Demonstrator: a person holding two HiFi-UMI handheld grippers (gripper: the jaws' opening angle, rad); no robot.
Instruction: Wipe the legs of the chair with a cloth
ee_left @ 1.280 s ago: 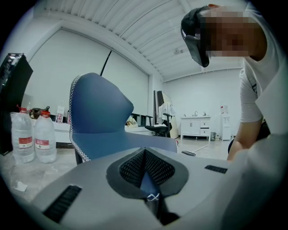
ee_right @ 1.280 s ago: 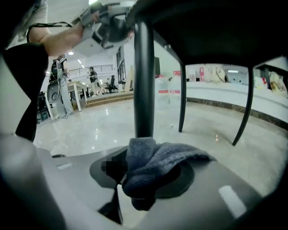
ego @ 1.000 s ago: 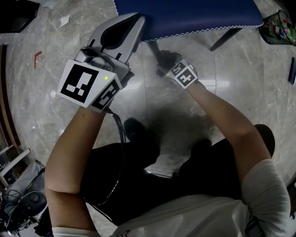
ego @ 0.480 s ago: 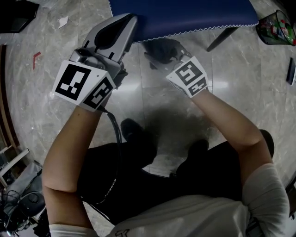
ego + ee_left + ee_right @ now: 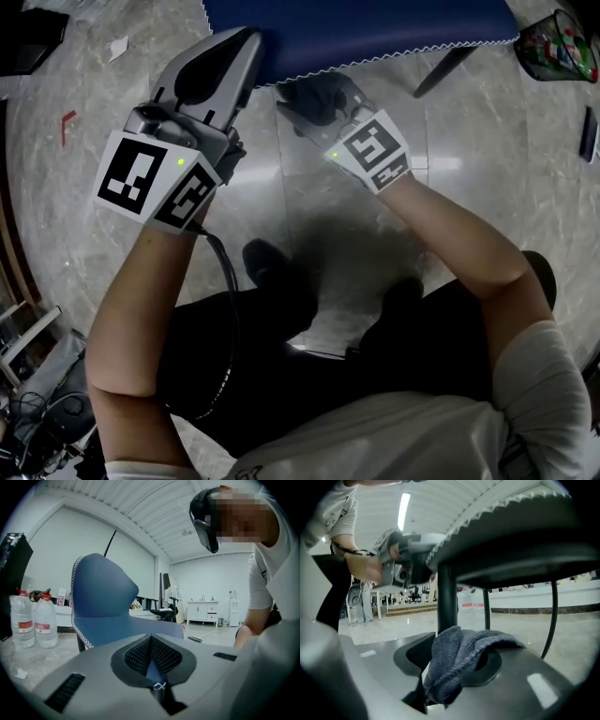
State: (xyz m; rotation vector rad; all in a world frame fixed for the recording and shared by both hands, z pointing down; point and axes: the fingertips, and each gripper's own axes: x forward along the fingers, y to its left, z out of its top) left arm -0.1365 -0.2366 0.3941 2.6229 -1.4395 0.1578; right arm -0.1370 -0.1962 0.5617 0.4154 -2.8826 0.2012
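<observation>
Clamping cloth (image 5: pixel 465 645) by chair leg (image 5: pixel 447 597) — right gripper (image 5: pixel 451 662); left gripper (image 5: pixel 151 645) clamped on seat (image 5: pixel 117 624).

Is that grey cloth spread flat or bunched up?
Bunched up: the cloth sits crumpled in thick folds, clamped in the right tool.

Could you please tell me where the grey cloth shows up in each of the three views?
Head view: the cloth sits top centre, bunched below the edge of the blue chair seat.
Left gripper view: not in it.
Right gripper view: lower centre, clamped in the right tongs, before a chair leg.
Shared landmark: that seat, seen from below in the right gripper view.
</observation>
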